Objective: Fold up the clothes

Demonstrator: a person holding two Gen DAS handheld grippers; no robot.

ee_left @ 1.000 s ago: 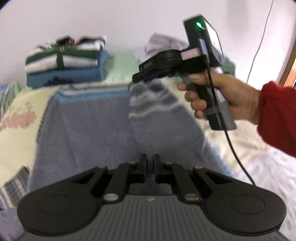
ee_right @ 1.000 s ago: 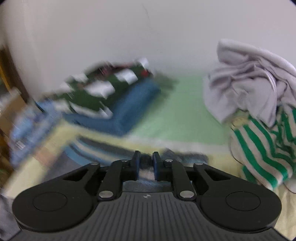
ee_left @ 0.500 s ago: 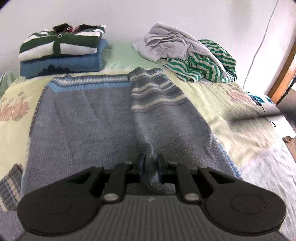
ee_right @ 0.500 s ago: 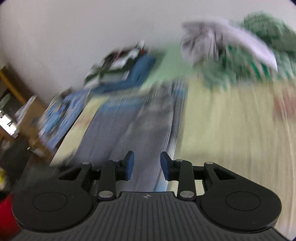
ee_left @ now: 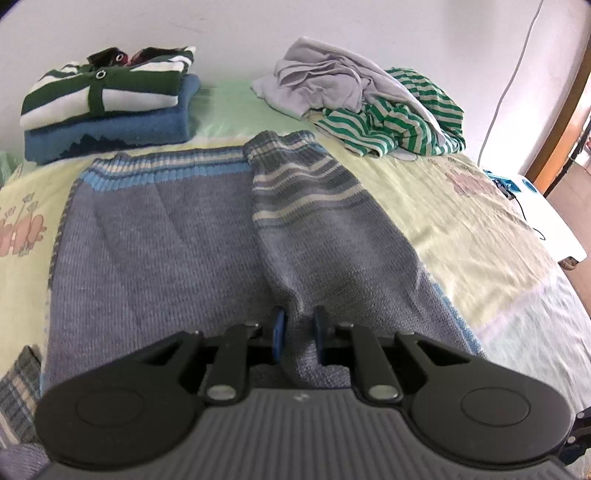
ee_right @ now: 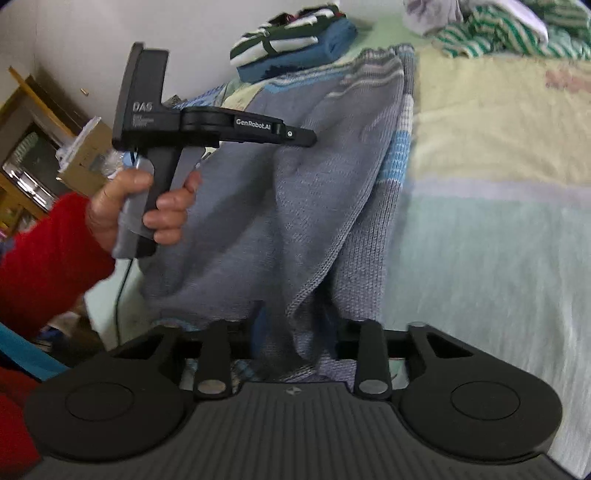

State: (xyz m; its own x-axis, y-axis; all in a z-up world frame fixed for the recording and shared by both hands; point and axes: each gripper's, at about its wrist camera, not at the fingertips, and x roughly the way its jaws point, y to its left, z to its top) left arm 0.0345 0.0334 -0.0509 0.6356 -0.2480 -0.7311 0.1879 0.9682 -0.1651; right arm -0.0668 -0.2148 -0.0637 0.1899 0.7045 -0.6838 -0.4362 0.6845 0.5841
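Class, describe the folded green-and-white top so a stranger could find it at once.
Look at the bed, far left corner by the wall. A folded stack sits there; the green-and-white top lies on a blue sweater. Unlike the crumpled striped heap opposite, it is neatly folded.

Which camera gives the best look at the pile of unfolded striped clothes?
The left wrist view: the crumpled green-and-white striped garment lies whole and sharp under a grey cloth. The right wrist view catches only a blurred strip at its top edge.

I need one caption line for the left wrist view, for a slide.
Left gripper, fingers apart, over a blue-grey knitted sweater spread on the bed; folded stack and unfolded pile behind.
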